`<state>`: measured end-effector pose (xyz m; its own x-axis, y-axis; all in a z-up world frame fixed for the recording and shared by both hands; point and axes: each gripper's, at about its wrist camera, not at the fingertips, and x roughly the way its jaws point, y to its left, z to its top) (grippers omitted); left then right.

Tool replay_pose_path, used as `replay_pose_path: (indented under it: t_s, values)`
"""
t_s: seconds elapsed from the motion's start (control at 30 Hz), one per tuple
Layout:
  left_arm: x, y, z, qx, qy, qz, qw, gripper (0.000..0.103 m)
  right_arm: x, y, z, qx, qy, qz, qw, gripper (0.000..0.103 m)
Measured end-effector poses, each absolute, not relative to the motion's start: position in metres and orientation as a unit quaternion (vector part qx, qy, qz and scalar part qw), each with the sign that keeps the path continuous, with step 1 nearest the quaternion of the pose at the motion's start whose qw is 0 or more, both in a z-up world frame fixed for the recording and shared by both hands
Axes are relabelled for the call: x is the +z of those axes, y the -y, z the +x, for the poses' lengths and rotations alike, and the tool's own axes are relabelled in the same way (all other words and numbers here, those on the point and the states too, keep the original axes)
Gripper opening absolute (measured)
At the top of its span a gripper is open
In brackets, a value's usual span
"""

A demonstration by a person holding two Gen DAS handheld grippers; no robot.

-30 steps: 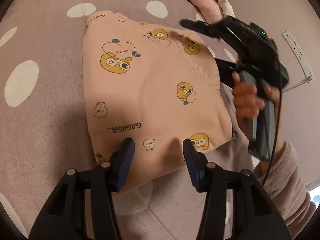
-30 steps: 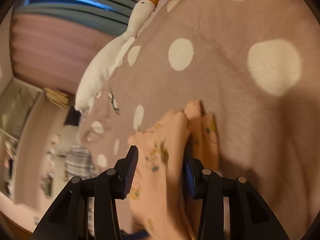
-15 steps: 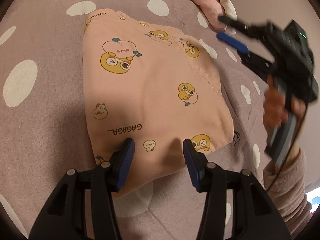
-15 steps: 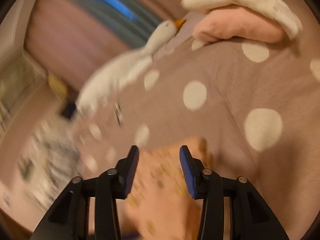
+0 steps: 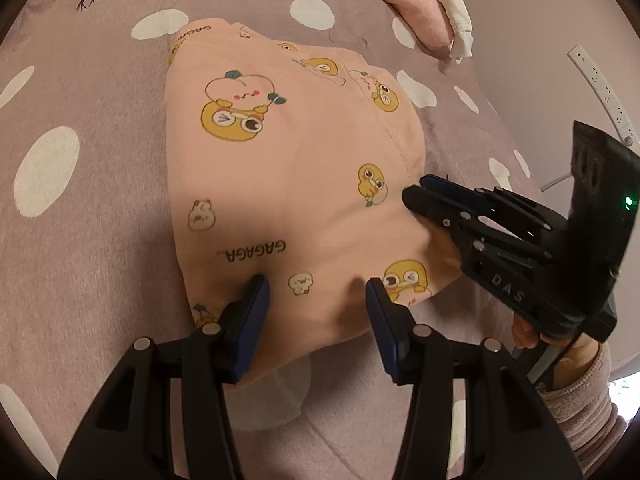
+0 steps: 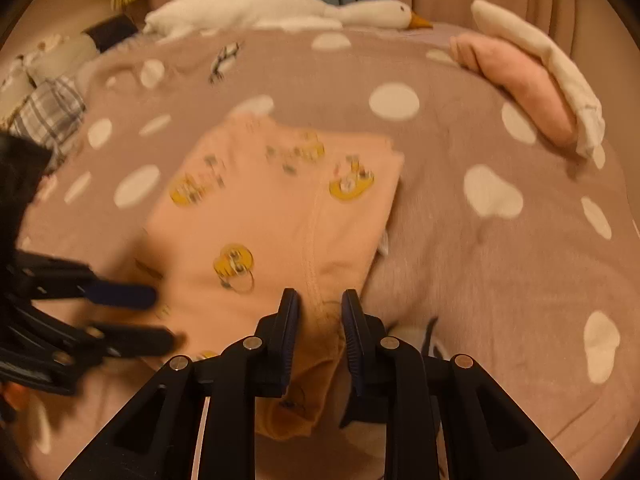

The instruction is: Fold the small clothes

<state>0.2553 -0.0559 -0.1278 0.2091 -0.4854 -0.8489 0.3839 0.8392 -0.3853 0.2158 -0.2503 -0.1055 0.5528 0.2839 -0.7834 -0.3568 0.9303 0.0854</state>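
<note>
On the spotted blanket lies the folded peach garment. At its near edge the left gripper stands wide, fingertips pressing on the cloth with nothing pinched between them. From the right, the right gripper comes in low and level, its jaws narrow, with a fold of the garment's edge bunched between them. Behind lies a goose toy.

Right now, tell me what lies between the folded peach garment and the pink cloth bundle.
Only bare polka-dot blanket between garment and bundle, per the right wrist view.
</note>
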Motion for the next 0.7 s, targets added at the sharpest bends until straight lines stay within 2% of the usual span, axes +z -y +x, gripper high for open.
replay_pose_path:
  t_s: [0.13,0.3,0.5,0.7]
  values:
    - [-0.129,0.048,0.246,-0.283,-0.561,-0.05,0.777,0.05,-0.099,0.261,0.211,0.178,-0.436,-0.009,0.882,0.025]
    - [-0.128,0.041,0.237,-0.284,-0.556,-0.061,0.779,0.05,-0.077,0.262,0.19,0.218,-0.396,0.026,0.892,0.025]
    - [-0.127,0.033,0.23,-0.282,-0.556,-0.079,0.778,0.05,-0.116,0.241,0.183,0.207,-0.444,-0.02,0.872,0.025]
    - [-0.121,0.011,0.216,-0.275,-0.559,-0.105,0.775,0.05,-0.108,0.254,0.175,0.212,-0.435,0.034,0.874,0.025]
